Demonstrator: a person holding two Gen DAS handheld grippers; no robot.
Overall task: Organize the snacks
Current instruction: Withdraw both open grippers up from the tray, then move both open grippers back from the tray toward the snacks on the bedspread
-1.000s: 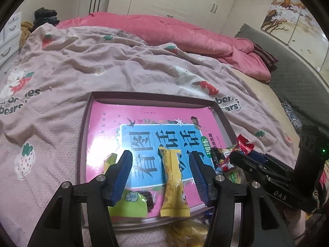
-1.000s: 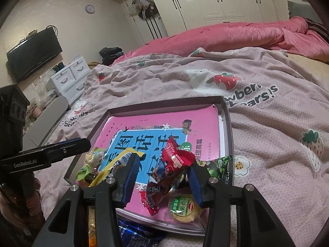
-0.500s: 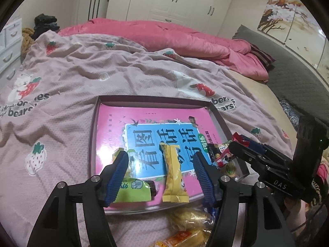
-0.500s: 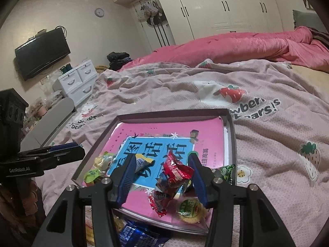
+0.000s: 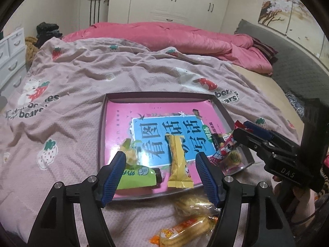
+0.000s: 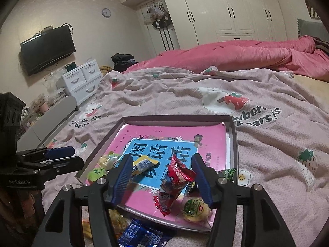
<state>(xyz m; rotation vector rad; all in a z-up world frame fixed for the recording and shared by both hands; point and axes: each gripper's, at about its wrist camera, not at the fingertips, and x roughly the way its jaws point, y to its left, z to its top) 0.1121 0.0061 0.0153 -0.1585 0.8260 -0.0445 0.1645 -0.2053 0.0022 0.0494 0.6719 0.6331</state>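
Fingers of the left gripper [image 5: 160, 177] stood wide apart in the left wrist view, their jaws having just been opening, and they held nothing. A yellow packet [image 5: 178, 164] lay flat between them on the near edge of the tray [image 5: 100, 131], clear of both pads, which suggests it had been let go there on purpose. Just left of it sat a green packet [image 5: 137, 175], partly behind the left finger. Both rested on a pink book [image 5: 148, 113] that lined the tray floor, so the snacks were gathering along its near side. Two more packets, one of them an orange packet [image 5: 185, 228], waited on the bedspread [image 5: 72, 86] near the camera, outside the tray, probably the ones left to sort. At right the other tool reached over the tray's right corner.

Seen from the right wrist, the right gripper [image 6: 161, 176] was about half open, also having just been opening. A red packet [image 6: 176, 181] stood crumpled between the fingers, leaning toward the right one; whether it touched that pad is unclear, though it looked released. A round cake packet [image 6: 193, 207] lay just near of it, and a blue packet [image 6: 141, 234] lay off the tray.
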